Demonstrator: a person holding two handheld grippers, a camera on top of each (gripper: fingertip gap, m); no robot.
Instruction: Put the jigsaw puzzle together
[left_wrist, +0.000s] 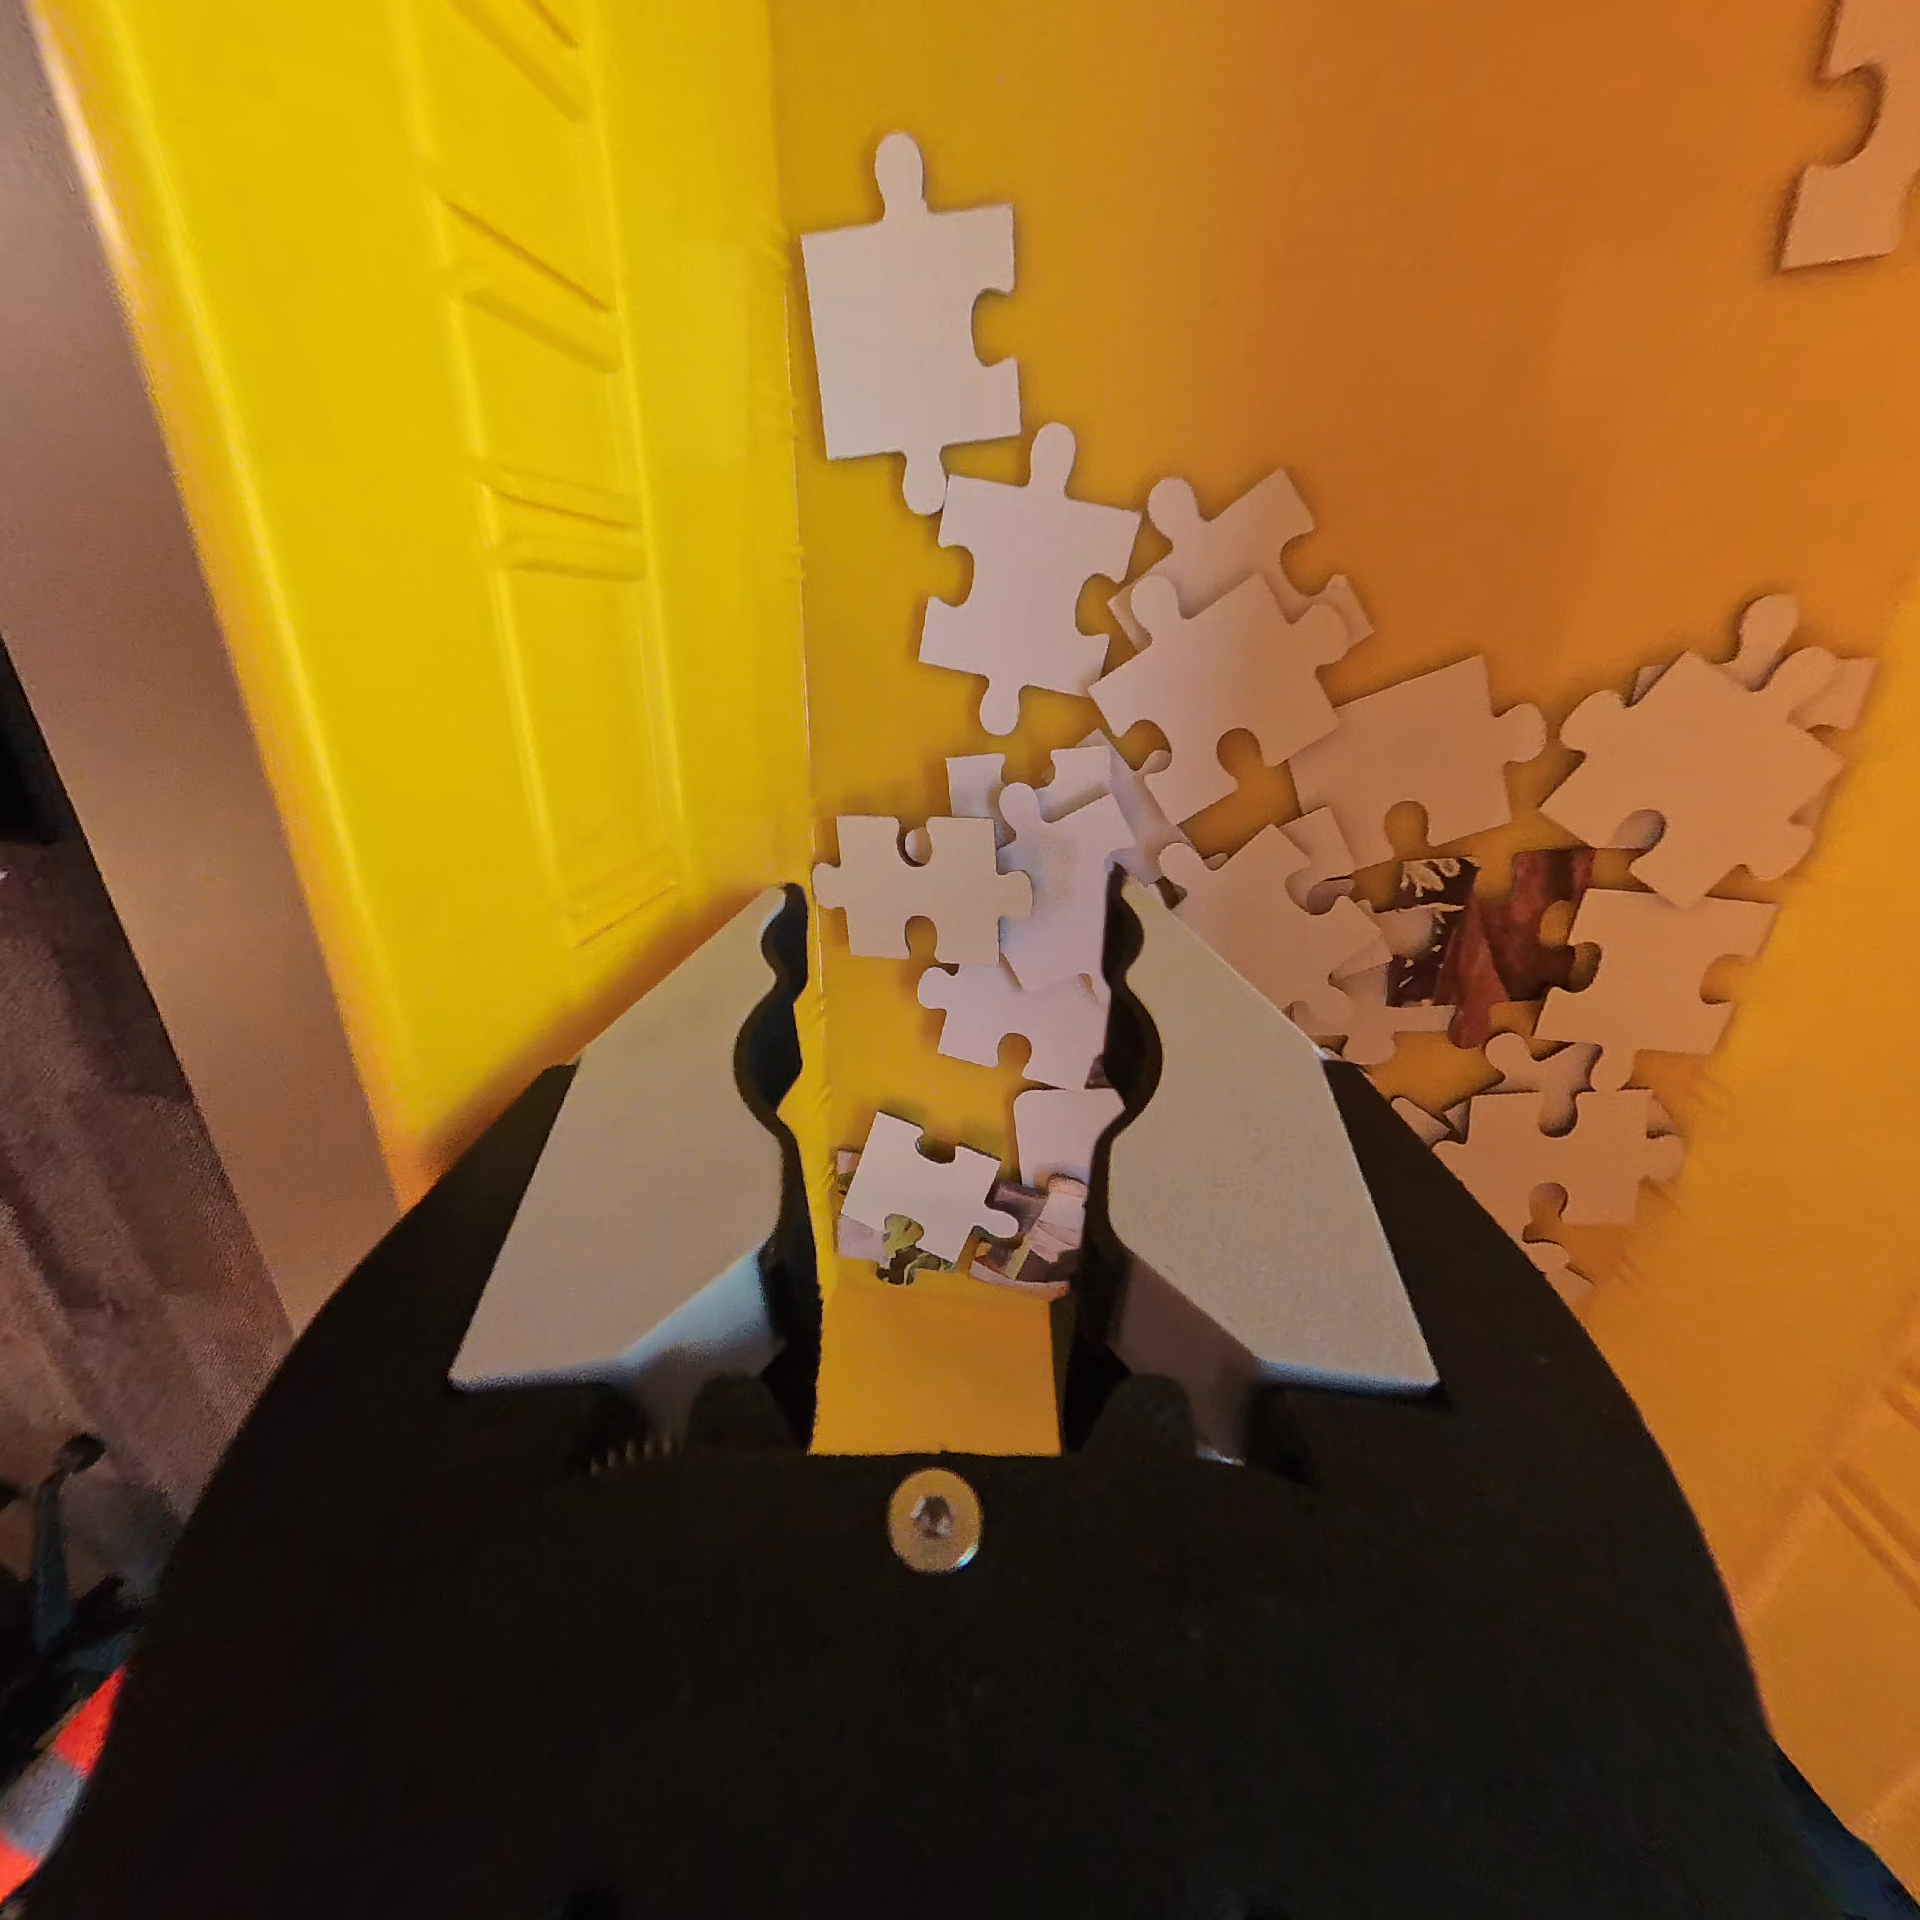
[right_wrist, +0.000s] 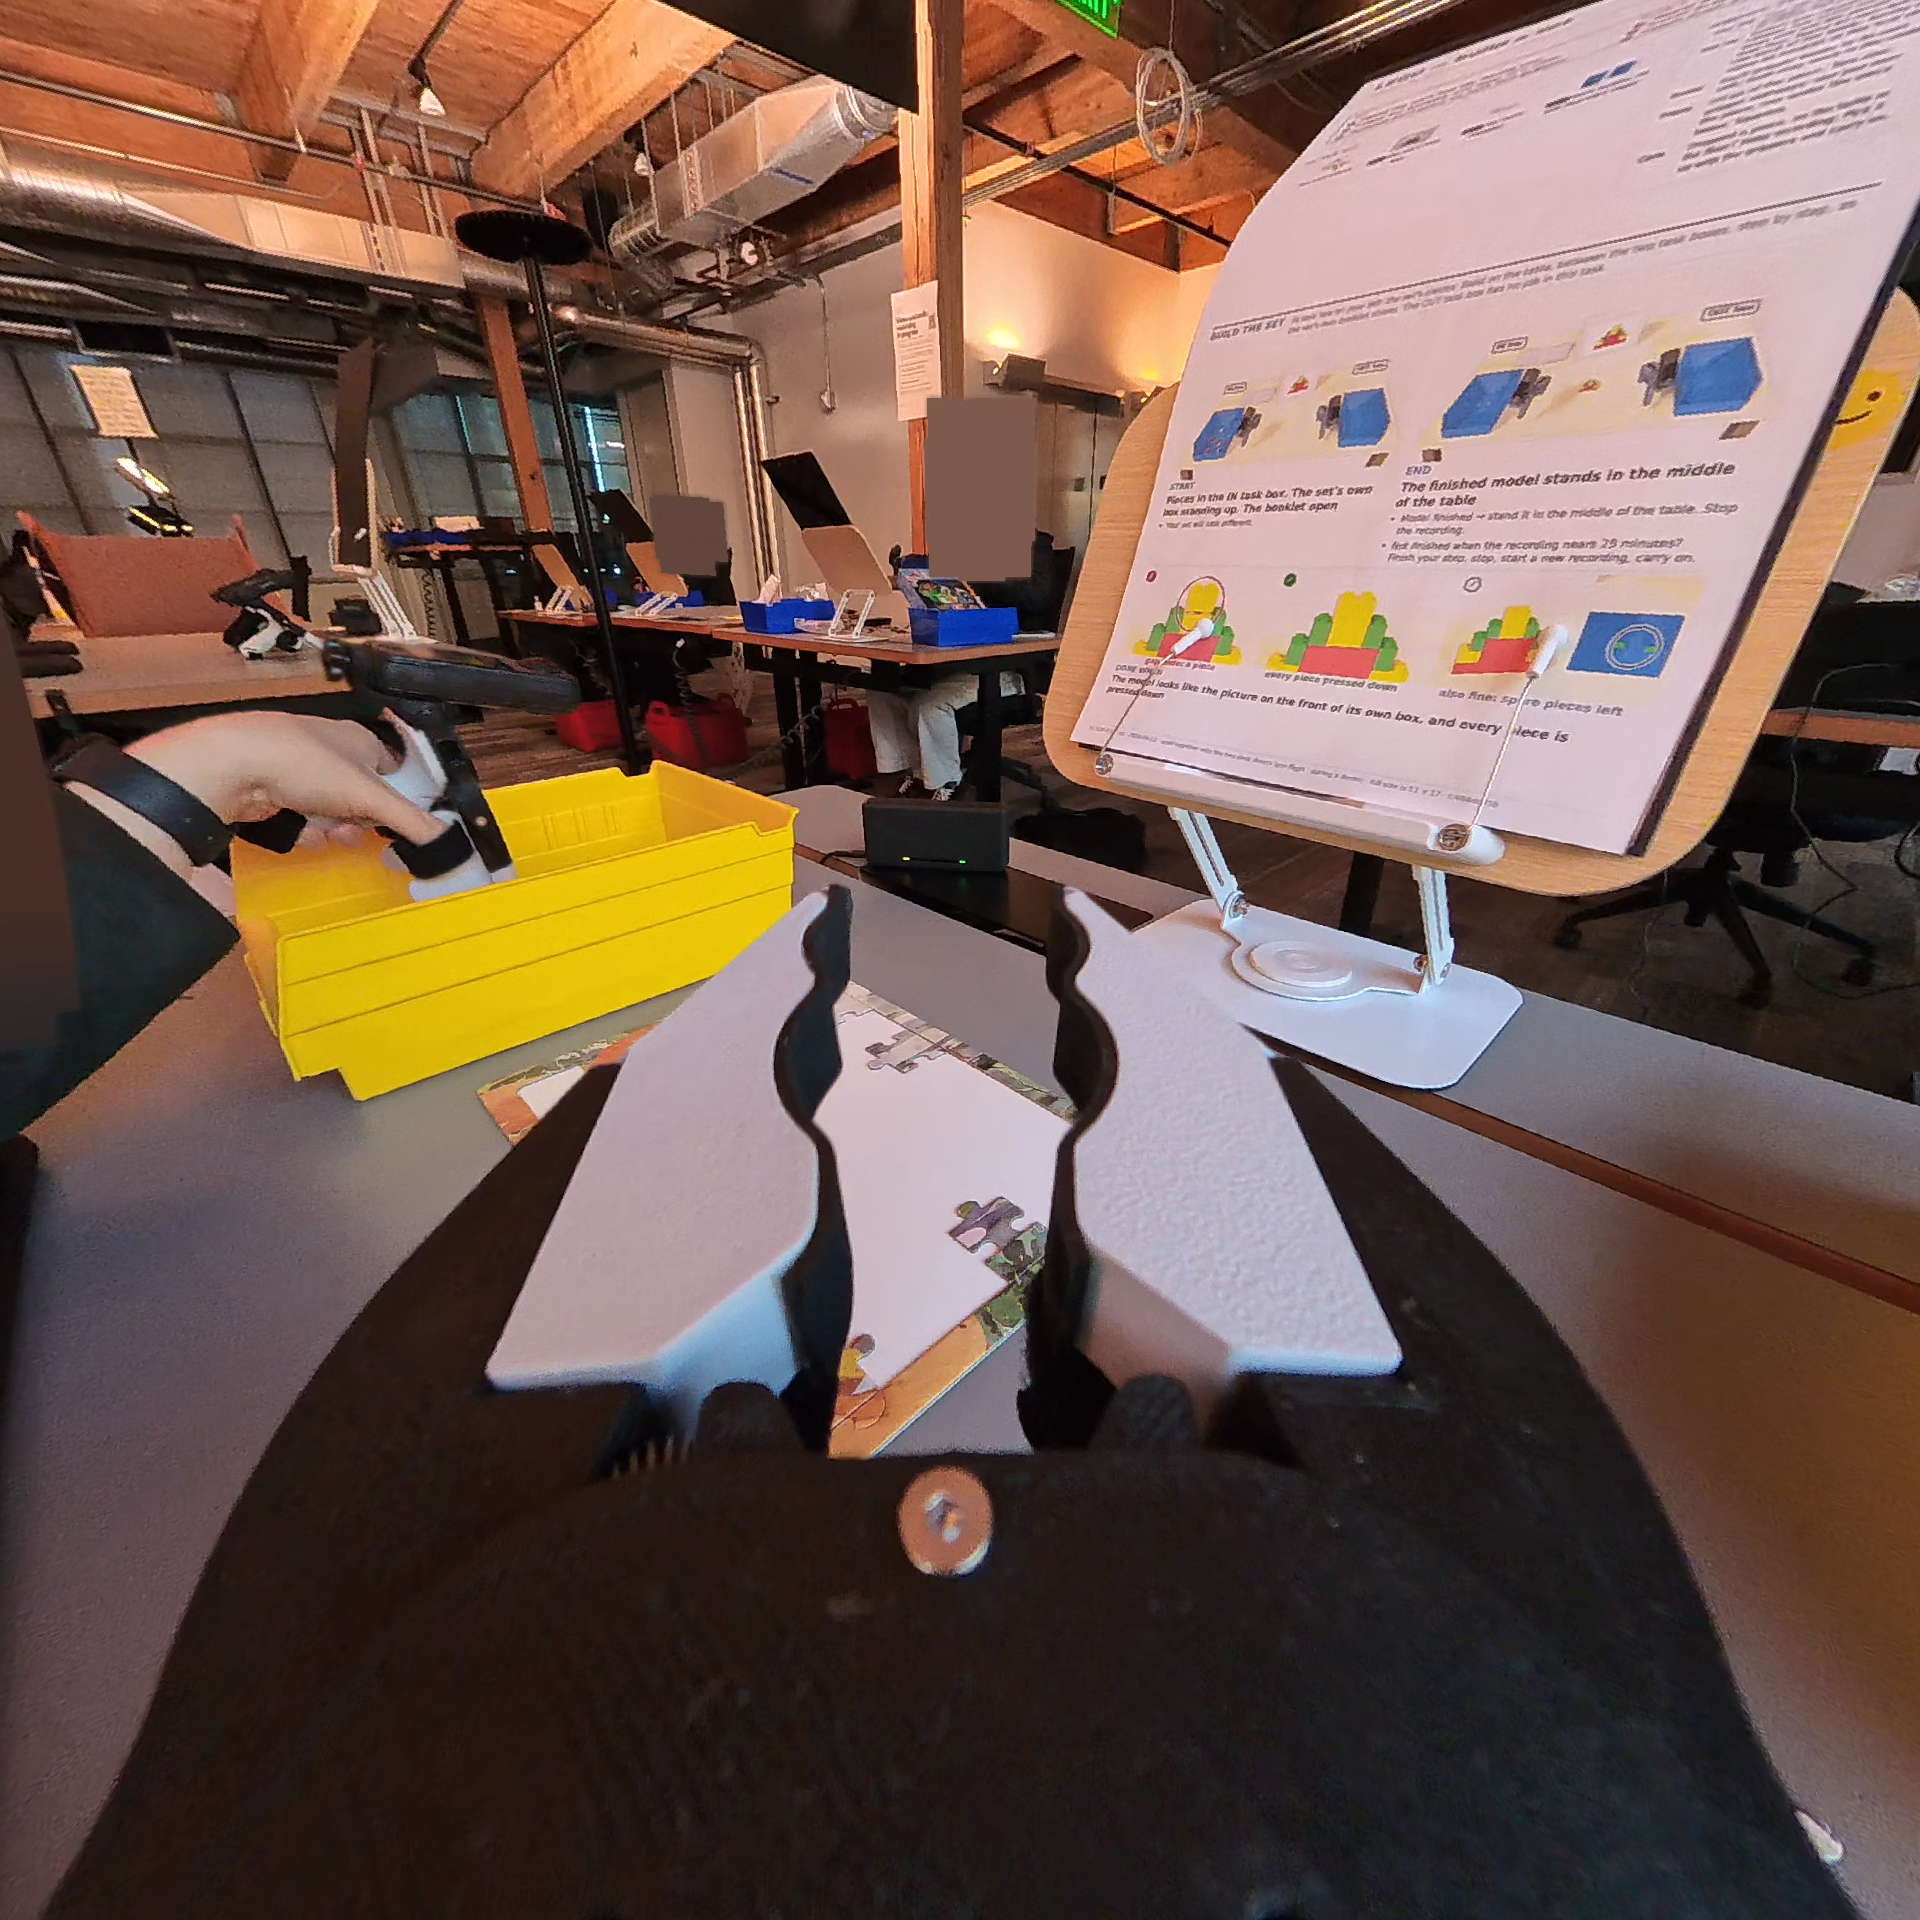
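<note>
Starting on the left side: the left gripper (left_wrist: 961, 935) is down inside the yellow bin (right_wrist: 540, 935), fingers spread apart with nothing between them; it's pointing at the loose puzzle pieces (left_wrist: 1226, 686), which are mostly lying blank side up along the bin's floor and against its wall. A small white piece (left_wrist: 920, 888) sits right between the fingertips, partly overlapping its neighbours; a couple of picture-side-up ones (left_wrist: 1475, 935) peek out of the heap further right.

Moving toward the middle: the puzzle board (right_wrist: 935, 1132) lies flat on the grey table (right_wrist: 260, 1299), just beside the bin; it's mostly bare white inside its printed border, with only a few pieces seated, one cluster (right_wrist: 914, 1044) near the far edge and another (right_wrist: 997, 1231) near the right edge, so I'd say this is early days.

Right side: the right gripper (right_wrist: 951, 940) hovers over the board, released and empty; a document stand (right_wrist: 1351, 966) with an instruction sheet stands behind it.

My take on the pick: go for a piece lying alone or on top of the pile, not one tucked under others; come in low, pinch across the body rather than a tab; close slowly, because thin flat card will probably skate away or bring a neighbour with it; and since most are face-down, it'll likely need flipping before it can be matched.
</note>
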